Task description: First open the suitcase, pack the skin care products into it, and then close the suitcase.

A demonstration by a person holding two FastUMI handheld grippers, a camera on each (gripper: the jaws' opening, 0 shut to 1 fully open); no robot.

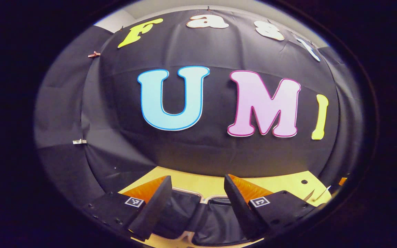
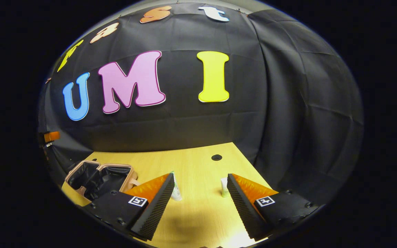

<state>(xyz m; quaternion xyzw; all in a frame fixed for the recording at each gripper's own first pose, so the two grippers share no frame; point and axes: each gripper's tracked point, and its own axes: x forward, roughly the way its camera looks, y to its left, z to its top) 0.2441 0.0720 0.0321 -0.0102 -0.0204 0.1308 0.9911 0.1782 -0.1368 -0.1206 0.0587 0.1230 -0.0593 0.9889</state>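
The small suitcase (image 2: 98,177) lies open on the wooden table (image 2: 191,162) at the left of the right gripper view, its dark lining showing inside a pale rim. In the left gripper view the same open suitcase (image 1: 198,210) sits directly under my left gripper (image 1: 196,187), which is open with nothing between its fingers. My right gripper (image 2: 201,184) is open too, above the table. Two small skin care tubes stand just beyond its fingers: one (image 2: 176,193) by the left finger, one (image 2: 224,186) by the right finger.
A round cable hole (image 2: 216,157) marks the table near the back wall. Black cloth closes the booth behind and on the right side (image 2: 305,120). In the left gripper view the table's far right corner (image 1: 305,186) has another hole.
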